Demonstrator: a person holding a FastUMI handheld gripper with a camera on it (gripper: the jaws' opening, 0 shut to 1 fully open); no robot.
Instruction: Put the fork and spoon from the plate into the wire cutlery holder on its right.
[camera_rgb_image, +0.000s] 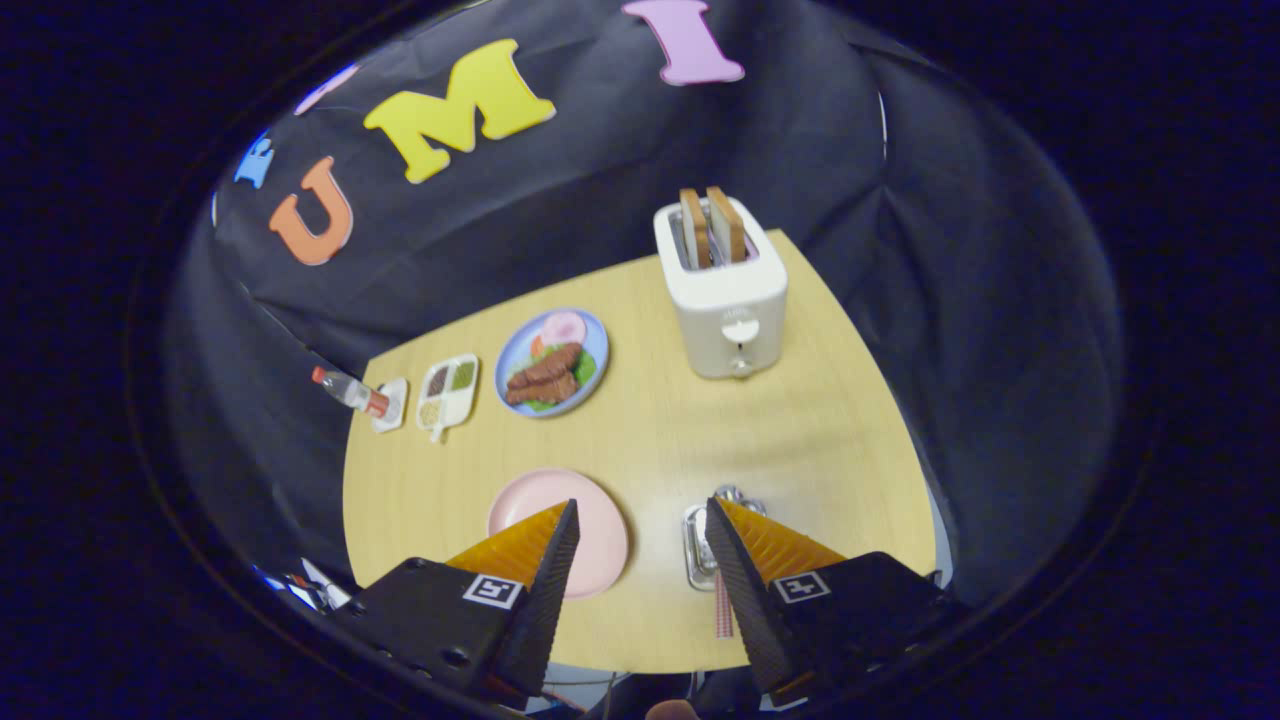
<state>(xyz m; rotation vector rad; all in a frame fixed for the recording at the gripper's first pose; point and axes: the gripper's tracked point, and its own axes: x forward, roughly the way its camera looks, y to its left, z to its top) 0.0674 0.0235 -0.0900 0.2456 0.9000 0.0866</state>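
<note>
A light wooden table (650, 430) with a curved far edge sits in a booth walled with black cloth, seen from above and behind the gripper (640, 520). Its two fingers are spread wide apart and hold nothing; bare tabletop shows in the gap between them. The left finger (545, 570) hangs over the right part of a pink plate (545, 515), which looks bare where it shows, though the finger hides some of it. The right finger (745, 570) hangs over a shiny wire cutlery holder (700, 545), which stands to the right of the plate; something red-and-white checked (723, 615) pokes out beside it towards the near table edge, too small to identify. No fork or spoon can be made out. A wide stretch of open tabletop lies beyond the fingers. Further back stand a white toaster (725, 300) with two slices of bread (712, 228) upright in its slots, close to the far edge, and to its left a blue plate (598, 340) of sausages, greens and a pink slice. Left again are a small divided dish (447, 392) and a small bottle (345, 388) lying tilted across a little tray at the table's left edge.
</note>
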